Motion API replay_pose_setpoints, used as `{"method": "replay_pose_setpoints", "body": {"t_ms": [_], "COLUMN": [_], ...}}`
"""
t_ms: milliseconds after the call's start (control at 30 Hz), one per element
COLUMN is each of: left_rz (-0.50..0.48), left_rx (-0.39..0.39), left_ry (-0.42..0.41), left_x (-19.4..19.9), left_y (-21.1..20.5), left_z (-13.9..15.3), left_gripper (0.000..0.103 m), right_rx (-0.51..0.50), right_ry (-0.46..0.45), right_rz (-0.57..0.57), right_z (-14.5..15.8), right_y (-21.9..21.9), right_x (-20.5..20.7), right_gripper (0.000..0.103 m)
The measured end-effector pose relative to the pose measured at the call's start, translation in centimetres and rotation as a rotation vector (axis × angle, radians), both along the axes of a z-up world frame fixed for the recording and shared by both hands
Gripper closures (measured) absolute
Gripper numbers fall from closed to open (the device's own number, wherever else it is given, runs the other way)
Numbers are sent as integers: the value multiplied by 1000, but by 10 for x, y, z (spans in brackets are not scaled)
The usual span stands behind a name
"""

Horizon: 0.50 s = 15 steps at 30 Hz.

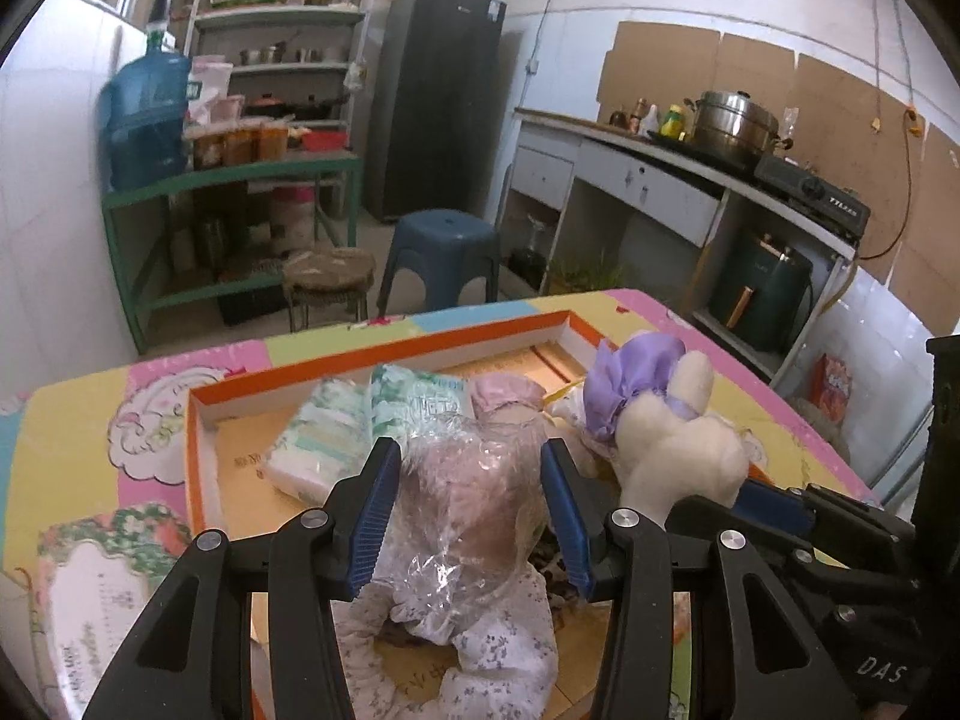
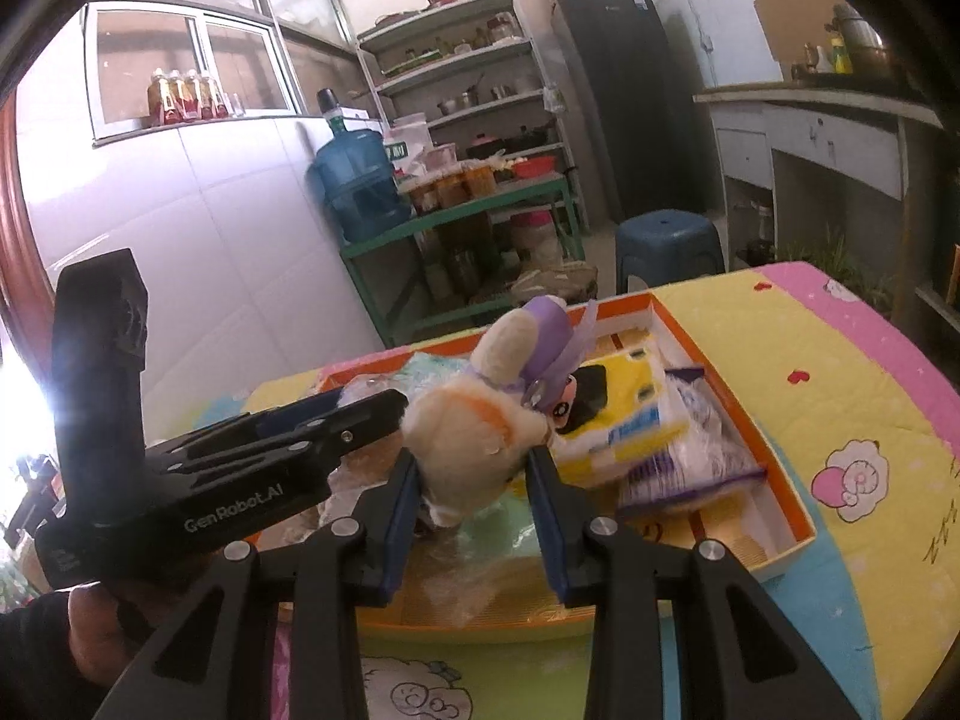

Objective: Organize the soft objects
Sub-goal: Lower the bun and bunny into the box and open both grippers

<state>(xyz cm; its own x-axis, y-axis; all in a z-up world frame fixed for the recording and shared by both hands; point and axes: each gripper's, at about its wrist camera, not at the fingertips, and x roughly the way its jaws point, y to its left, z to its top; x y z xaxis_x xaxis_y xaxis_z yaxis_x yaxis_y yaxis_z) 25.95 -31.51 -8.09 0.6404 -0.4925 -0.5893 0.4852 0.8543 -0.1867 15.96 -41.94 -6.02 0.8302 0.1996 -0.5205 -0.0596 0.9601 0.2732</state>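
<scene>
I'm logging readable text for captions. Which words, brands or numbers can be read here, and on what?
"GenRobot.AI": side of the left gripper.
"DAS": body of the right gripper.
Gas stove lettering: blurred.
Tissue pack print: unreadable.
Yellow pack print: unreadable.

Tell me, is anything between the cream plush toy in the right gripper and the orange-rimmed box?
Yes. Under the cream plush toy, held by the right gripper, the orange-rimmed box already holds a yellow tissue pack and a clear bag. The floor nearest the gripper looks partly free.
</scene>
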Motion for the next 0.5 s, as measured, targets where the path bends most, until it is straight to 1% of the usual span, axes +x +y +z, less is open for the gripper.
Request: {"method": "replay_pose_setpoints", "body": {"t_ms": [167,500], "left_rz": [-3,-2], "left_rx": [3,4], "left_ry": [7,8], "left_x": [5,5], "left_y": [-4,-4], "left_z": [-6,-6], "left_gripper": [53,53], "right_rx": [19,14], "right_ry": [18,16], "right_rz": [8,5], "right_z": [-8,-9], "right_y": [-2,0], "right_x": [4,4], "right_gripper": [67,65]}}
